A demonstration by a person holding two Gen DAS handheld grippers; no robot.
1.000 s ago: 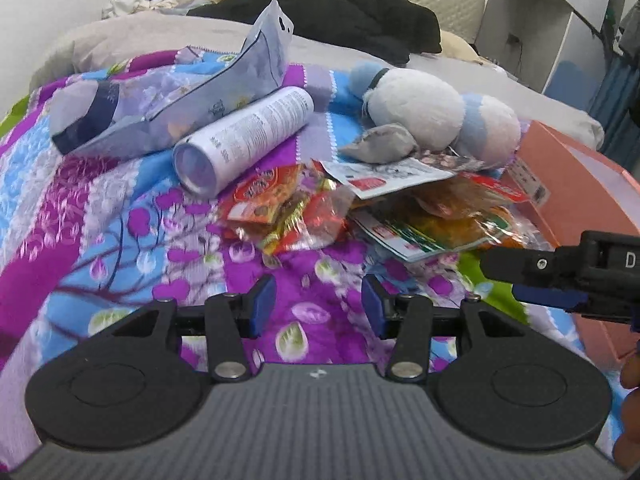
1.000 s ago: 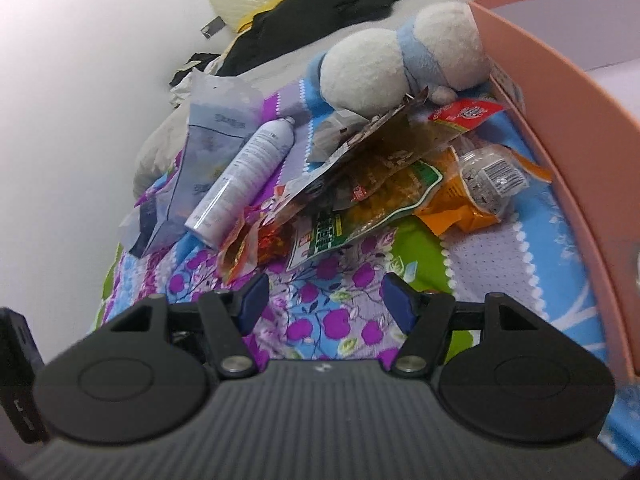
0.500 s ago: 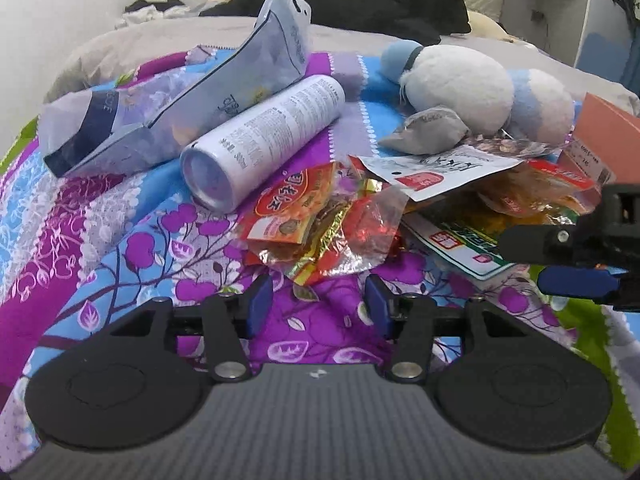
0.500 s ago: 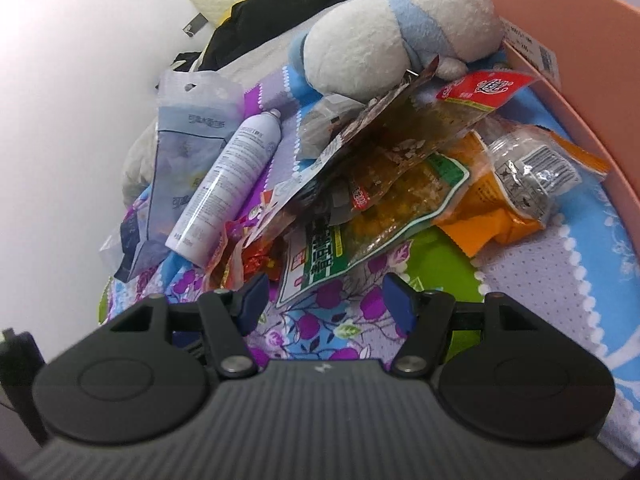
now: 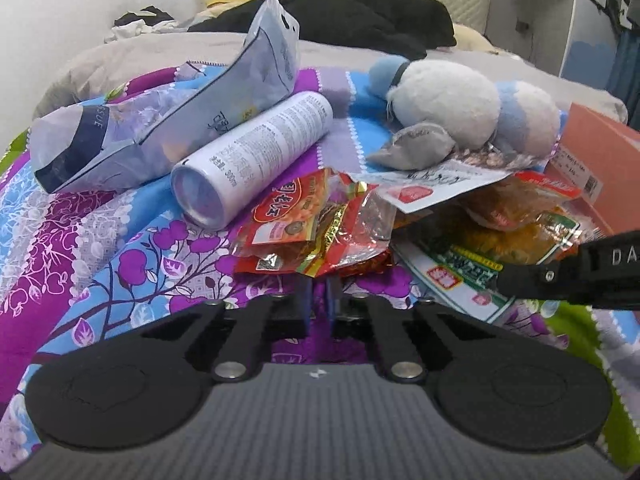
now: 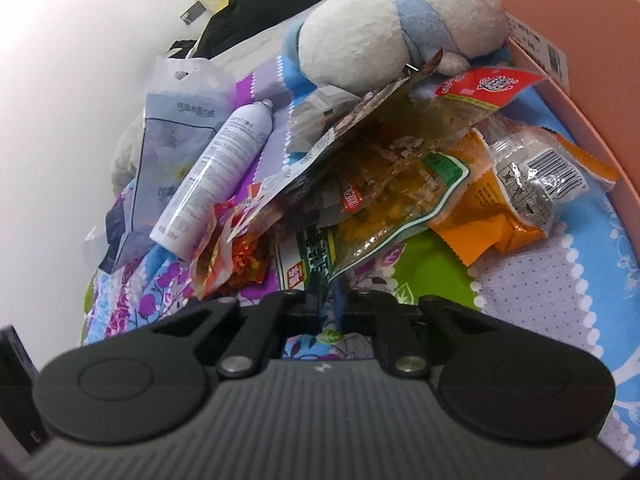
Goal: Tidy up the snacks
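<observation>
A pile of snack packets lies on a flowered bedspread. My left gripper (image 5: 319, 294) is shut on the near edge of a red snack packet (image 5: 304, 228). My right gripper (image 6: 329, 300) is shut on the near corner of a clear green-edged packet of yellow snacks (image 6: 384, 196); this packet also shows in the left wrist view (image 5: 488, 256). An orange packet (image 6: 496, 220) and a red-topped packet (image 6: 484, 88) lie in the same pile. A salmon-pink box (image 6: 580, 52) stands at the right, also in the left wrist view (image 5: 600, 152).
A white spray can (image 5: 256, 160) and a pale blue tissue pouch (image 5: 168, 128) lie left of the pile. A white and blue plush toy (image 5: 460, 112) sits behind it. Black clothing (image 5: 360, 16) lies at the bed's far end.
Both grippers moved forward to the pile and closed, the left on the red packet, the right on the clear green-edged packet.
</observation>
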